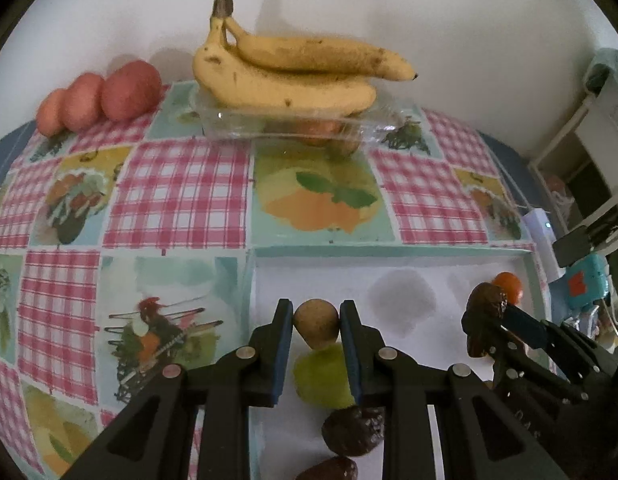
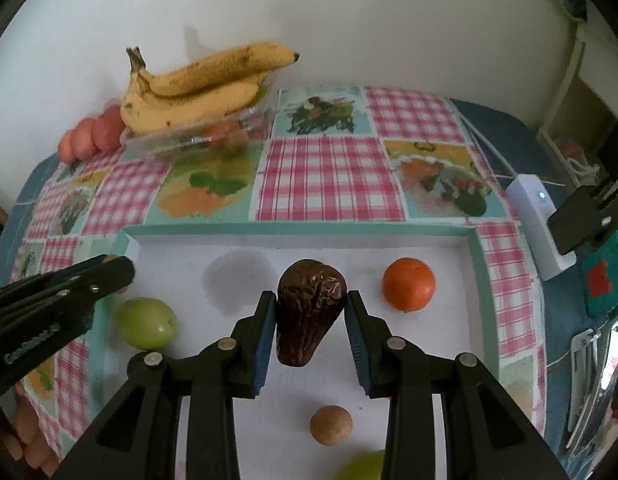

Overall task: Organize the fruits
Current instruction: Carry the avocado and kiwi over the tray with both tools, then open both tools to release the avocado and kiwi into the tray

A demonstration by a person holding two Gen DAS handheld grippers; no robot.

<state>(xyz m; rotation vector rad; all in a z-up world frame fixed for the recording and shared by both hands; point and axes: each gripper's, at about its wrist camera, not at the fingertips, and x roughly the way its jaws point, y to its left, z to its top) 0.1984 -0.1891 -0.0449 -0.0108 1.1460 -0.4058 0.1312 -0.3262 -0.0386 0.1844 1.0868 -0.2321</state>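
Left wrist view shows the left gripper [image 1: 316,330] pinching a small tan round fruit [image 1: 317,323] between its blue-padded fingers, lifted above the white tray [image 1: 389,264]. Below it lie a green fruit [image 1: 323,378] and two dark wrinkled dates [image 1: 353,430], none of which the other camera shows this way. At the right edge of this view the right gripper [image 1: 489,320] appears side-on, clamped on a dark date [image 1: 485,308], with a small orange fruit [image 1: 508,288] just behind it.

Right wrist view gives the date [image 2: 309,312] head-on: glossy, deep brown, heavily creased, wider at the top and tapering downward, squeezed between the right gripper's [image 2: 311,320] pads above the tray floor [image 2: 249,280]. Only here do the orange fruit's [image 2: 408,284] full round shape, a second tan fruit [image 2: 331,425] resting on the tray and a green fruit [image 2: 145,323] near the tray's left wall show clearly. The left gripper [image 2: 109,268] enters from the left edge; its hold cannot be judged from this side.

Both views show bananas [image 1: 293,76] lying on a clear plastic container [image 1: 293,124] at the far side of the checked tablecloth [image 1: 181,192], with three reddish fruits [image 1: 97,98] lined up beside it.
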